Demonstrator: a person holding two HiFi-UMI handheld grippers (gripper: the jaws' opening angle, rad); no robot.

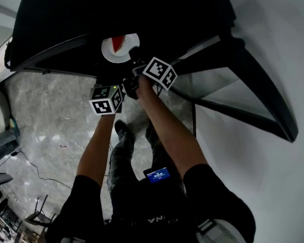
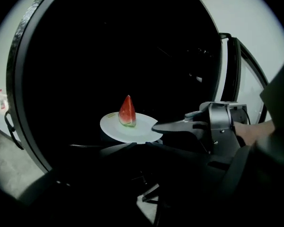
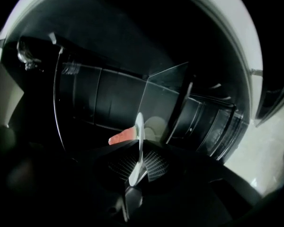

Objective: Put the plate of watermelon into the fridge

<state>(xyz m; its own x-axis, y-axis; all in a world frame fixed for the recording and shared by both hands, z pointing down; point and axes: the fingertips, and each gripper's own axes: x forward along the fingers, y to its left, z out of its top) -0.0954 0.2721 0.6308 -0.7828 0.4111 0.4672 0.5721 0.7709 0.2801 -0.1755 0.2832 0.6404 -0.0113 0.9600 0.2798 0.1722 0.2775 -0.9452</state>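
Plate of watermelon [image 2: 132, 129]: white and shallow, with one red wedge [image 2: 127, 111] standing point-up near its middle. It is level at the dark mouth of the fridge [image 1: 142, 9]. I can't tell whether anything bears it from below.
Handling: I judge it stiff, light, glazed and slick, and breakable if dropped. The wedge is loose and would slide or topple on a tilt, so I'd keep the plate flat.
Hold: the right gripper [image 3: 141, 157] has its jaws pinched on the rim. That is a fair spot, though a one-edge hold levers.
Left gripper [image 2: 136, 144]: jaws nearly together just below the near rim, nothing in them.
Surface: a glass panel [image 3: 168, 86] inside, probably a shelf, very dim.
Room: grey marbled floor [image 1: 50, 115]; a white door [image 1: 253, 151] stands open on the right.
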